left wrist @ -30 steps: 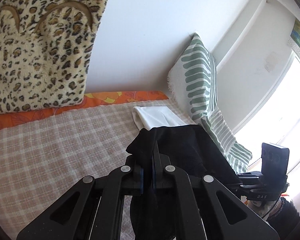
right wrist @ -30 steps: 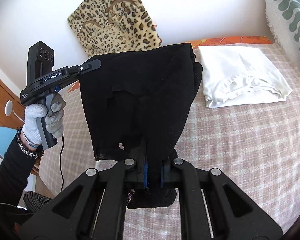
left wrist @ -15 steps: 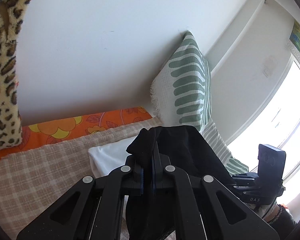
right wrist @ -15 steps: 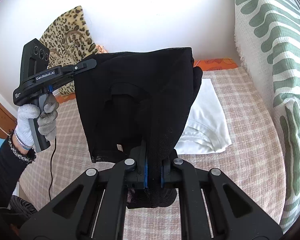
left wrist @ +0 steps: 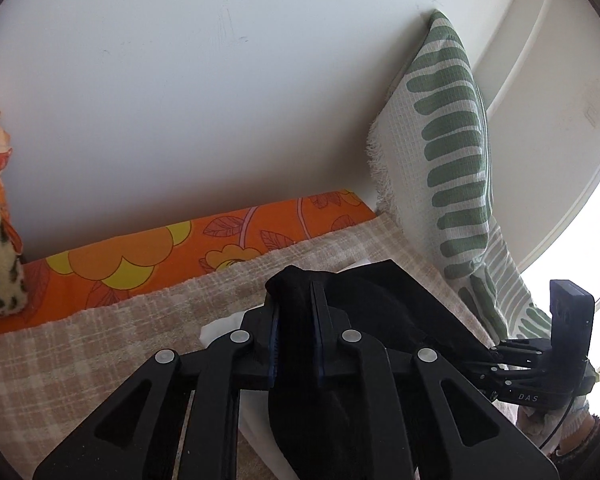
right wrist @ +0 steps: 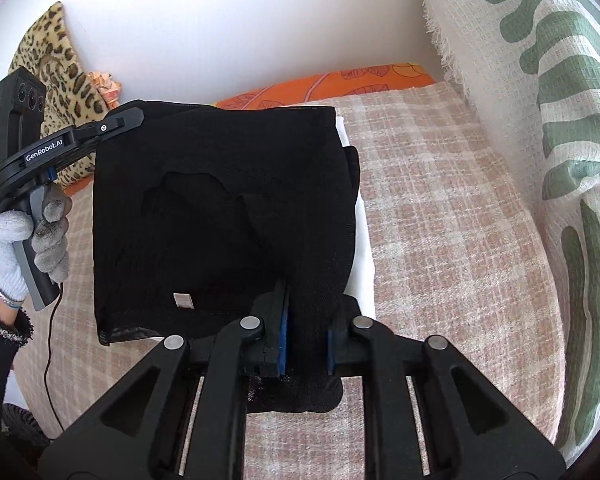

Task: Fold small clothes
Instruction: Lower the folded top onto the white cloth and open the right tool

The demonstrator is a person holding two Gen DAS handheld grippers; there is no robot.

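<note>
Now both tools releasing: left tool (left wrist: 296, 328) and right tool (right wrist: 305, 326) opening, folded black garment (right wrist: 224, 216) between jaws, lying atop white garment (right wrist: 362, 256) on bed (right wrist: 440, 208). Next, likely: withdrawing without dragging cloth.

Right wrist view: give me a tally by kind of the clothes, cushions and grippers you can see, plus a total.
Clothes: 2, the black garment and the folded white garment under it.
Cushions: 2, the leopard cushion and the green-striped cushion.
Grippers: 2, the left gripper and the right gripper.
Total: 6
</note>
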